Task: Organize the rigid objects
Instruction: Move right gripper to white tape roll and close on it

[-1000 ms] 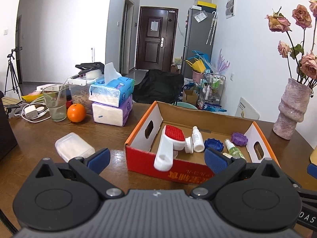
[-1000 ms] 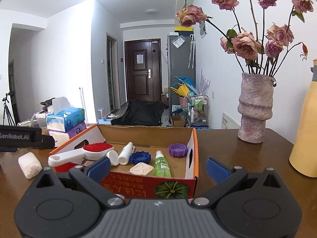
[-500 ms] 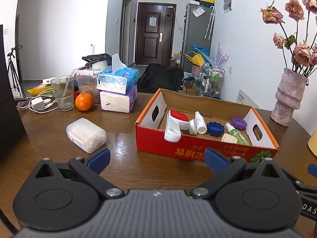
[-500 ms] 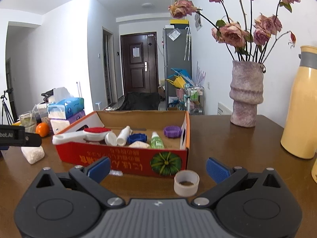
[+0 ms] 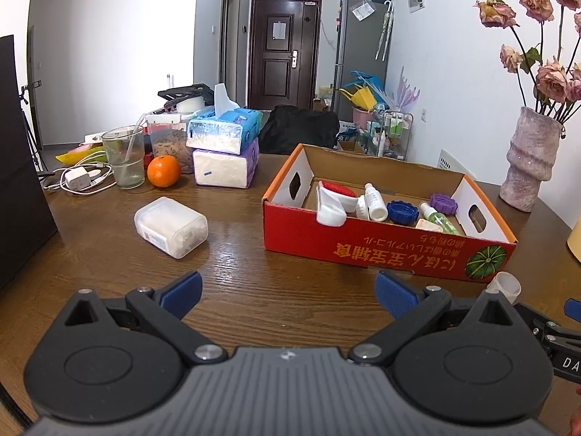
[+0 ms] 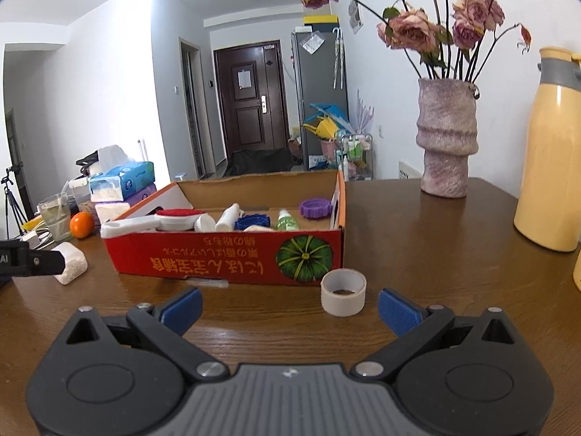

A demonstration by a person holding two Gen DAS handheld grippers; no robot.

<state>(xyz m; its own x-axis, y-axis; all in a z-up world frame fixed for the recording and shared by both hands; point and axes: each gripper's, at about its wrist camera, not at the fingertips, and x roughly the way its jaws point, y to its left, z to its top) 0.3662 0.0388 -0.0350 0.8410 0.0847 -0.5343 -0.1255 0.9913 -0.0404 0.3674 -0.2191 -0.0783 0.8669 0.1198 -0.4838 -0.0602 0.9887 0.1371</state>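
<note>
Blue-padded and spread wide, our left gripper [image 5: 287, 292] and right gripper [image 6: 288, 309] both grasp nothing. Just ahead of the right one the tape roll [image 6: 343, 292] waits on the table [image 6: 417, 254]. Further left lies the white container [image 5: 170, 227]. Beyond, the cardboard box [image 5: 363, 243] already contains the brush [image 5: 332, 201], bottles and caps.

Black hand-held gripper [image 6: 288, 303], blue ribbed fingertips [image 6: 181, 307], silver screws.

red box [image 5: 381, 250] with green pumpkin print, orange fruit [image 5: 163, 170], yellow flask [image 6: 552, 152]
</note>
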